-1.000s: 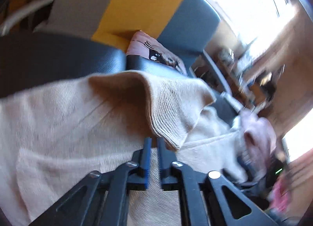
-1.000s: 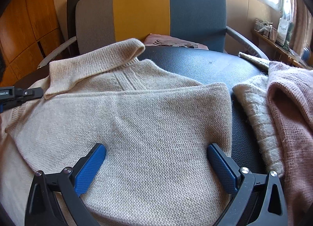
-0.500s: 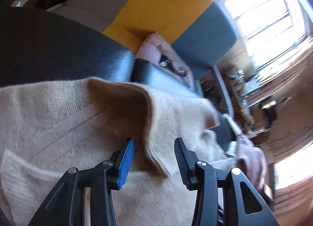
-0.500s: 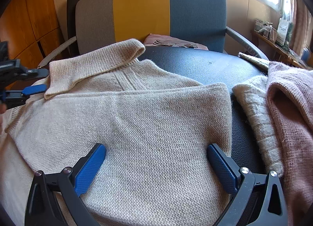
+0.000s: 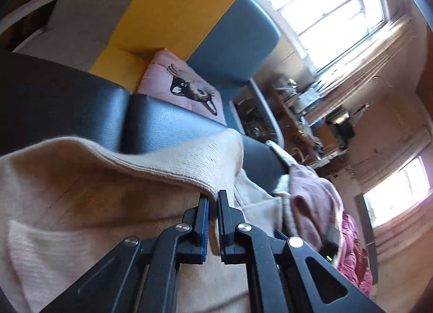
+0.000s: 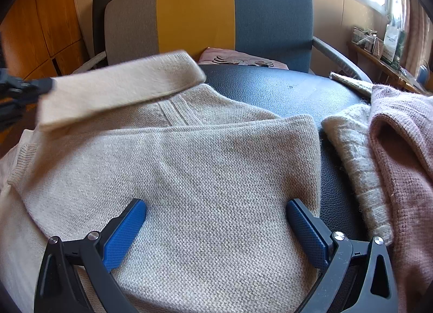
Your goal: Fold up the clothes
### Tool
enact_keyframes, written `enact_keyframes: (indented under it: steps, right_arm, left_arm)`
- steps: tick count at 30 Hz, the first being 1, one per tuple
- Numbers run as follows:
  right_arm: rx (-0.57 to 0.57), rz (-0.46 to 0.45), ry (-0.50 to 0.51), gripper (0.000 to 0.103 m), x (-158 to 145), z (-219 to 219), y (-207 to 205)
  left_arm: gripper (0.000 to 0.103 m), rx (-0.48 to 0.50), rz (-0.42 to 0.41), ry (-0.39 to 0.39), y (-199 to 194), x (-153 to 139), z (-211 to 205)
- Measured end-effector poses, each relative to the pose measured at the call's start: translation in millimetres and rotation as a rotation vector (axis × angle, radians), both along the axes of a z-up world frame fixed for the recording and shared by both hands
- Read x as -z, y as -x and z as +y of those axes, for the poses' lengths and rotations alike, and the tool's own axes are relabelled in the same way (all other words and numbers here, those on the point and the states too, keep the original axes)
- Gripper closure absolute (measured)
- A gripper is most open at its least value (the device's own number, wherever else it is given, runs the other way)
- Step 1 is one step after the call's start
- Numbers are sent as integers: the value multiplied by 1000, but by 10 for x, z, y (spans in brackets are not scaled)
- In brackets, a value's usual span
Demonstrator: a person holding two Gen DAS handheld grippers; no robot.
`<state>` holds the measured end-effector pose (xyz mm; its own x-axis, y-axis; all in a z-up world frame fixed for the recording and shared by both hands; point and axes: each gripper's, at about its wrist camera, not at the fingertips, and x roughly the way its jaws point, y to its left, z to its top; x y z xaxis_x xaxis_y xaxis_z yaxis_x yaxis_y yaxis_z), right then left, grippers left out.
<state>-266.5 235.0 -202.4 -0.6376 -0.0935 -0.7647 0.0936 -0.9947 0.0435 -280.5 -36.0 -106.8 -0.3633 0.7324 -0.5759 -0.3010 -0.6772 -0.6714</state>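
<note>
The left gripper had its fingers pinched on the ribbed sleeve cuff of the soft beige knitted sweater. The right gripper was spread wide over the sweater. One side looked folded; this sleeve was left.

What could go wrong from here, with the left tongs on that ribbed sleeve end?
1. The left tongs pinch only the rim of the ribbed cuff; the knit may slip out mid-fold.
2. The right tongs sit open over the beige sweater, clamping nothing, so pulling the sleeve could drag the folded body out of shape.
3. The pink sweater and cream knit lie close on the right; a shifting fold may snag them.
</note>
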Motion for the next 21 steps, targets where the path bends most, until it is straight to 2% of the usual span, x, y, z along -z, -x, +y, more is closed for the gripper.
enact_keyframes:
  steps: [3,8,11,14,17,21]
  right_arm:
    - [0,0,-1,0,2,9,3]
    - [0,-1,0,0,8,27,15]
    - [1,-4,7,0,-6,4,3]
    - [-9,-20,28,0,-52,32,24]
    - [-99,-30,128,0,-210,55,67]
    - [-181,-12,280,0,-457,-4,207]
  left_arm:
    - [99,17,-35,-38,-50,-9,-193]
    - [99,-19,-149,6,-36,332,-400]
    - [98,-81,-226,39,-6,587,-464]
    - [97,-116,-214,21,-24,661,-477]
    - [88,-117,-180,-9,-51,628,-465]
    - [85,-99,-176,48,-54,654,-388]
